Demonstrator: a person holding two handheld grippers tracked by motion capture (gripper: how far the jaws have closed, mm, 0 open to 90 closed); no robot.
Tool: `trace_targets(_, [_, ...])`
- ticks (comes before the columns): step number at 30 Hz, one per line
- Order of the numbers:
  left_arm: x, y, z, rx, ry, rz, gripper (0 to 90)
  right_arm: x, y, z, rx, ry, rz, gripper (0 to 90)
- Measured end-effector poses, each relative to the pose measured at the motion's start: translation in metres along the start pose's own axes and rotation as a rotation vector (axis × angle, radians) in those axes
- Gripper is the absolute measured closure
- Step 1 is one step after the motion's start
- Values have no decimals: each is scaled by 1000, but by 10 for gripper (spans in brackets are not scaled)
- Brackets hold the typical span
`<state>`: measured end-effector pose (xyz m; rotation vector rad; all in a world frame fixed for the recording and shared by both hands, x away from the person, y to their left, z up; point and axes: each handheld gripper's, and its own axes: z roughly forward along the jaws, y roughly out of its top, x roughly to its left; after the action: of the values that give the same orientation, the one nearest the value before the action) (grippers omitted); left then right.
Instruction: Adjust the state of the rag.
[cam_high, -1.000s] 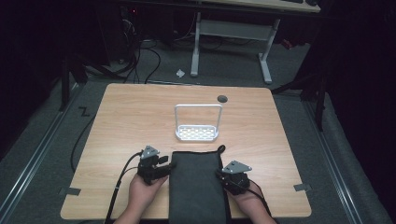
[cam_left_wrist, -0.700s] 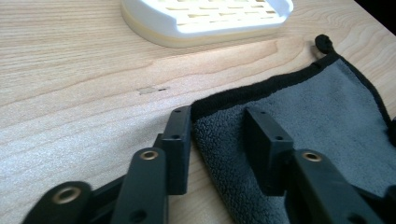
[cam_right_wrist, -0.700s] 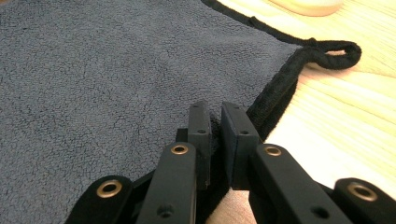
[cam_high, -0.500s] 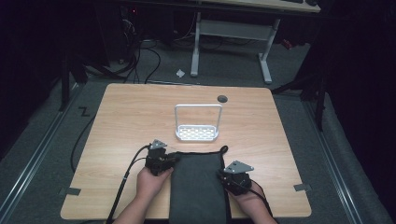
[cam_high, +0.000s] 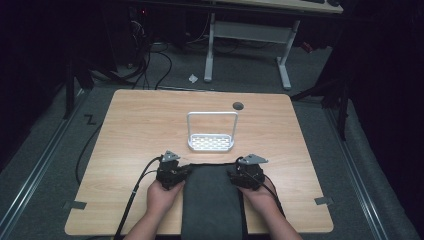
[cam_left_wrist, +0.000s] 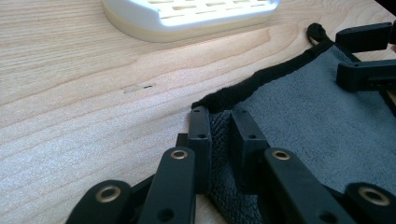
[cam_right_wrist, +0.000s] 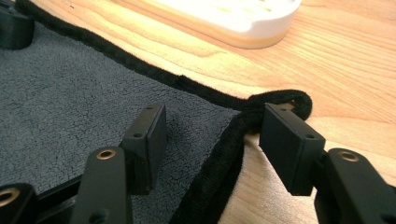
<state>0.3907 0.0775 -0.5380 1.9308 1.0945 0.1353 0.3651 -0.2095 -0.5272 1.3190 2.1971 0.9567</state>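
Note:
A dark grey towel (cam_high: 212, 200) lies on the table's near edge between my two hands. My left gripper (cam_high: 170, 172) sits at its far left corner. In the left gripper view its jaws (cam_left_wrist: 220, 116) have just been closing and now pinch the towel (cam_left_wrist: 317, 126) at its black hem. My right gripper (cam_high: 248, 172) is at the far right corner. Its jaws (cam_right_wrist: 215, 116) have just been opening and stand wide, straddling the hem and its small loop (cam_right_wrist: 285, 98) without pressing on the towel (cam_right_wrist: 70, 93).
A white slotted tray with a tall wire handle (cam_high: 211, 142) stands just beyond the towel, mid-table. A small dark round hole (cam_high: 238, 105) marks the wooden tabletop (cam_high: 125, 130) near its far edge. A cable trails from the left gripper off the near edge.
The left gripper shifted onto the towel's far left corner and closed on it. The right gripper slid forward to the far right corner and spread its jaws.

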Motion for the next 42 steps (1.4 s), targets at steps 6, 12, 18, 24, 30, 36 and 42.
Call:
trace_targets(6, [0,0,0,1,-2,-3,799,-2,-4,1,3,18,29,416])
trace_targets(12, [1,0,0,1,-3,-7,798,1,-8,-2,-12,27,31,500])
trace_targets(18, [2,0,0,-2,-12,-25,799,6,-9,-3,-21,53,36,703])
trace_targets(24, [0,-1,-1,-3,-6,-14,809,8,-8,-2,-16,65,30,782])
trace_targets(30, [0,-1,-3,-15,-3,-1,821,11,-5,-5,-46,49,13,790])
trace_targets(36, [0,-2,-9,-55,-13,7,836,17,-3,-13,-92,29,-2,792])
trace_targets(42, [-5,-2,-18,-129,-17,2,842,17,-2,-21,-135,30,-5,790])
